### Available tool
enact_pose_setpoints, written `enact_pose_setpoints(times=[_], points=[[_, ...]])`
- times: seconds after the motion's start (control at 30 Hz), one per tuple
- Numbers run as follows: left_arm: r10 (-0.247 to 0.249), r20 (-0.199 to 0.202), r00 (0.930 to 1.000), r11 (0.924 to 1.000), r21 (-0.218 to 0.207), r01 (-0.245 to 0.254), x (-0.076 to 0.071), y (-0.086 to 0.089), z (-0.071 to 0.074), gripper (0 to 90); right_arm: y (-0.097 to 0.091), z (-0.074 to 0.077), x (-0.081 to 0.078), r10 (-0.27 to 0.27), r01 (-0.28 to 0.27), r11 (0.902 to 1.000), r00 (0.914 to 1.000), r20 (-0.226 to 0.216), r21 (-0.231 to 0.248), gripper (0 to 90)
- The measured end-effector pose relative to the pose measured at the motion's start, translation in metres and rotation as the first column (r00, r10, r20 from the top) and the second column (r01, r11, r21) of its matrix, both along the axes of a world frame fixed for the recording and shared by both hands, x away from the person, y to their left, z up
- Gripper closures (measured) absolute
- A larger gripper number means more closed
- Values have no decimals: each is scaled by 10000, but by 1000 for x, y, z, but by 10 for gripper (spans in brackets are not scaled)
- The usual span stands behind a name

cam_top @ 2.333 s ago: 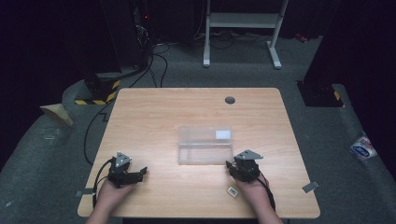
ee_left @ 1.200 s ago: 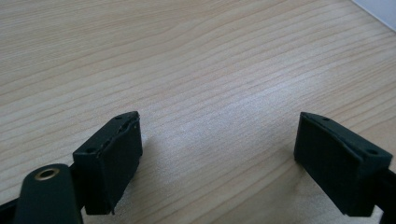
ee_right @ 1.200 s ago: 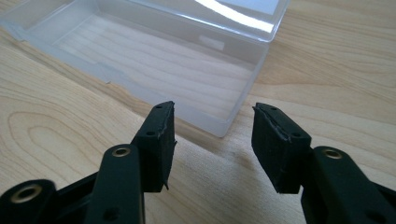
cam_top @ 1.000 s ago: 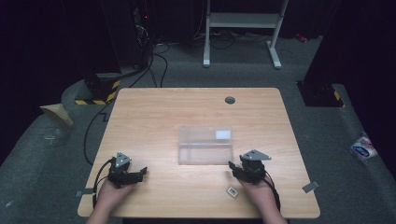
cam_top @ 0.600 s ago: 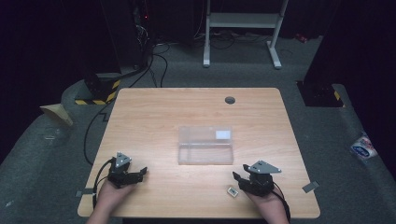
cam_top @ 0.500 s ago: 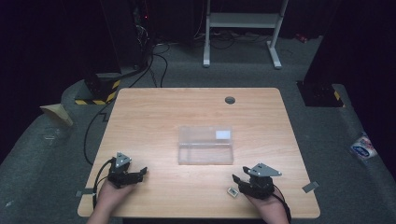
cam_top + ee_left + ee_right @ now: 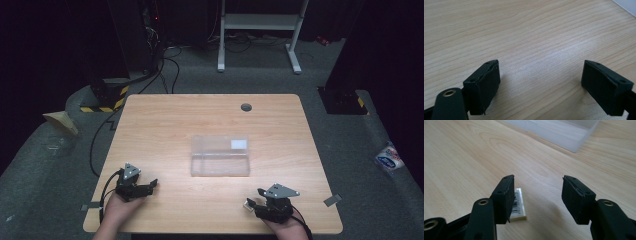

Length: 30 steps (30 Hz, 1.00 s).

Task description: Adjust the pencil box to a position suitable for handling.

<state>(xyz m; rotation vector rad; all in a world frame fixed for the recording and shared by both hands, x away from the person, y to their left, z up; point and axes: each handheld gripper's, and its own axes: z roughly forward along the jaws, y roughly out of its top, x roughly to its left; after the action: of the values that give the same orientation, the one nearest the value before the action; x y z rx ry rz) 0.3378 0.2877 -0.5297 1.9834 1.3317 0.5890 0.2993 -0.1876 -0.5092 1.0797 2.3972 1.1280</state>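
Barcode tag (image 7: 518, 205) beside right tongs (image 7: 537, 195), untouched

No legible text is appearing anywhere. The small white tag (image 7: 517, 205) is showing a printed barcode, its digits unreadable. The white label (image 7: 239, 144) on the clear plastic box (image 7: 220, 156), at the box's 1 o'clock corner, is reading as blank.

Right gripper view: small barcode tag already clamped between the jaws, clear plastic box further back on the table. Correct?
Not clamped. In the right gripper view the right hand-held gripper is open, and the barcode tag lies flat on the table beside its left jaw. The clear plastic box does sit further back.
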Motion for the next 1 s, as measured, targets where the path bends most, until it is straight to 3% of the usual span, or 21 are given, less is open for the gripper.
enact_pose_setpoints(times=[0.17, 0.57, 0.77, 1.0], points=[[-6, -4, 10000, 10000, 12, 6, 0, 0, 0, 156, 10, -2, -5, 627, -629, 9975, 9980, -81, -306, 504], [0, -1, 10000, 10000, 7, 0, 0, 0, 0, 156, 16, -5, -8, 1130, -1154, 9904, 9930, -353, -758, 603], [5, -4, 10000, 10000, 0, -5, 0, 0, 0, 157, 16, -6, -8, 1116, -1140, 9874, 9934, -280, -1099, 660], [-2, -1, 10000, 10000, 14, 2, 0, 0, 0, 156, 14, -6, -5, 864, -876, 9898, 9961, -158, -1120, 669]])
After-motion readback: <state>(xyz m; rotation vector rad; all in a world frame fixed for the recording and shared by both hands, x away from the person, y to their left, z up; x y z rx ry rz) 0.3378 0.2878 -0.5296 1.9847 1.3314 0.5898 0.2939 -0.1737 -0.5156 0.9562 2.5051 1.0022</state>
